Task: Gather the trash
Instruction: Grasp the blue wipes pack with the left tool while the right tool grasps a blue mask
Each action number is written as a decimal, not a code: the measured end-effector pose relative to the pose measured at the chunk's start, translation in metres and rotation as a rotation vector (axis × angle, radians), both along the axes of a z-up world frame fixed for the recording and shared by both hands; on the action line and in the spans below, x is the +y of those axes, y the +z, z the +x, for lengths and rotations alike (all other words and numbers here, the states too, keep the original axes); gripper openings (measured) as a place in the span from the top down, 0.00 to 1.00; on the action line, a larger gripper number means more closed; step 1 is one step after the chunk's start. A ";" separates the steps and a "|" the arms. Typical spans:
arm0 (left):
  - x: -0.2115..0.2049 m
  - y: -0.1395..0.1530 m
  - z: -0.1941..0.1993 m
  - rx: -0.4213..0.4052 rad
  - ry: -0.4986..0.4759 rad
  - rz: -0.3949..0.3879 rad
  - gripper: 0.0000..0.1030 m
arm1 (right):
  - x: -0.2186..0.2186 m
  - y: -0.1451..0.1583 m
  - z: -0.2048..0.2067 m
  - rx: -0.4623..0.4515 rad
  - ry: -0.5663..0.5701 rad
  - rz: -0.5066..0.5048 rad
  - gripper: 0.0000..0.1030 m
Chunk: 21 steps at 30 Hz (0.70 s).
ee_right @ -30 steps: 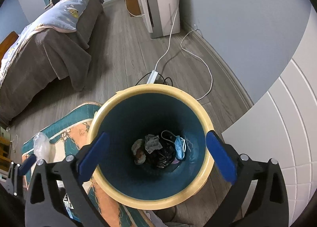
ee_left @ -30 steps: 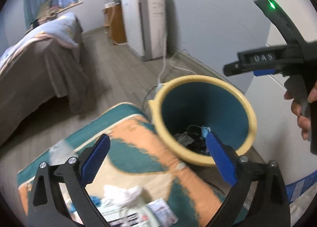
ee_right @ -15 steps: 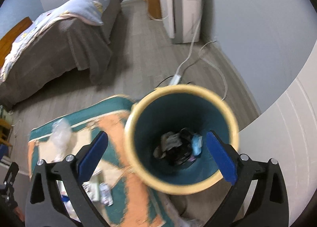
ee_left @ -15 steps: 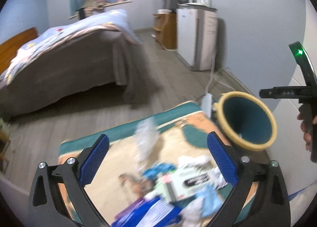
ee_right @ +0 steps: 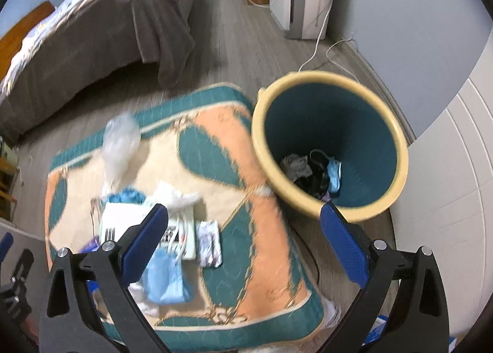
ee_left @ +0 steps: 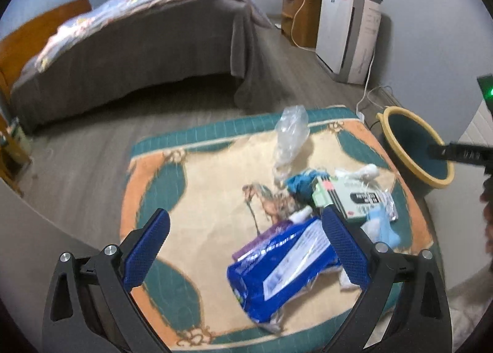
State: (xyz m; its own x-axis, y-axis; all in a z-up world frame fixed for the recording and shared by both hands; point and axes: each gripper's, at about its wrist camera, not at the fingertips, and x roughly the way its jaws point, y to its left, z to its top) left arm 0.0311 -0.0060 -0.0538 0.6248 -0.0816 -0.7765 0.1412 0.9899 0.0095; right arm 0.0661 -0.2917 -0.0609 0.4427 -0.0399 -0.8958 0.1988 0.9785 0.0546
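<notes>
Litter lies heaped on the right half of the patterned rug [ee_left: 191, 199], and all of it looks light and soft. The blue plastic packet [ee_left: 283, 263] is nearest the left gripper [ee_left: 246, 248]; I judge it crinkly and slippery, so pinching a bunched edge or corner should hold better than squeezing its flat face. Just beyond it lie a pale green carton [ee_left: 348, 199], stiffer and best taken across its thin side, a crumpled clear plastic bag [ee_left: 291, 137] standing up near the rug's far edge, and some white tissue [ee_left: 366, 172] that will compress to almost nothing. In the right wrist view a light blue face mask [ee_right: 168, 279] lies at the near left, limp and easy to grip anywhere.

The yellow-rimmed teal bin [ee_right: 332, 143] stands on the floor against the rug's right edge, with a few dark and blue scraps already at its bottom.

Left gripper hangs above the packet with its jaws spread wide, holding and touching nothing. The right gripper [ee_right: 245, 245] is likewise spread wide and empty, hovering between the litter and the bin.
</notes>
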 end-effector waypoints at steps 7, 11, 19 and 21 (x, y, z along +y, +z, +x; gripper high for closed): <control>0.001 -0.019 -0.005 0.055 -0.036 0.044 0.05 | 0.034 -0.035 -0.009 0.092 0.050 -0.030 0.06; -0.006 -0.023 -0.007 0.060 -0.068 0.070 0.05 | 0.048 -0.046 -0.011 0.111 0.100 -0.023 0.17; -0.010 -0.034 -0.003 0.102 -0.089 0.069 0.05 | 0.064 -0.077 -0.008 0.219 0.140 0.116 0.47; -0.011 -0.038 -0.002 0.115 -0.100 0.072 0.05 | 0.066 -0.082 -0.007 0.236 0.141 0.167 0.57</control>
State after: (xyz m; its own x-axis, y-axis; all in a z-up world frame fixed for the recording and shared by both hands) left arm 0.0291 -0.0171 -0.0918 0.5228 -0.0804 -0.8486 0.2428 0.9683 0.0579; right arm 0.0586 -0.2259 -0.1433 0.2123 0.1630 -0.9635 0.0881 0.9788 0.1849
